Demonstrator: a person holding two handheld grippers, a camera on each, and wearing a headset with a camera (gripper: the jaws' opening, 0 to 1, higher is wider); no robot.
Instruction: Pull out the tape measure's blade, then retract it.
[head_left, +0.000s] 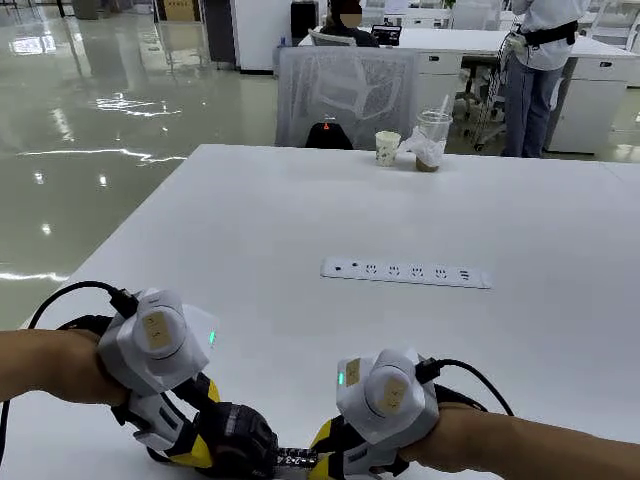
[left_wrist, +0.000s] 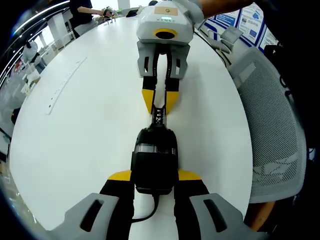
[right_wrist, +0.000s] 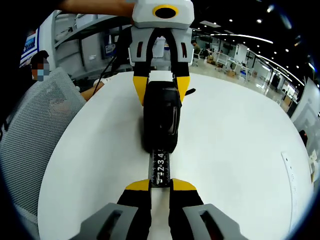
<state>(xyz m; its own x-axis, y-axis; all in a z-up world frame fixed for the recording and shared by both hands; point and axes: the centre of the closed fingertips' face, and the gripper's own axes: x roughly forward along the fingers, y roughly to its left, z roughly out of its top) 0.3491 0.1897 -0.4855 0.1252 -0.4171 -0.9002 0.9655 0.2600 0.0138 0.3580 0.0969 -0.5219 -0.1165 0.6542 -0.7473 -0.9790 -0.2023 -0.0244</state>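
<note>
While left gripper (left_wrist: 155, 176) clamps tape measure (left_wrist: 154, 150), right gripper (right_wrist: 161, 186) pinches blade (right_wrist: 160, 167), hiding its tip.

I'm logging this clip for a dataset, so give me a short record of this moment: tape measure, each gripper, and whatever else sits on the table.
tape measure case: black, held between the jaws of the left gripper
blade: out a short way, numbers 1 to 4 readable
right gripper: shut on the blade's free end
surface: white table
other items: white power strip mid-table; paper cup and plastic cup at the far edge
stage: pull barely begun
</note>
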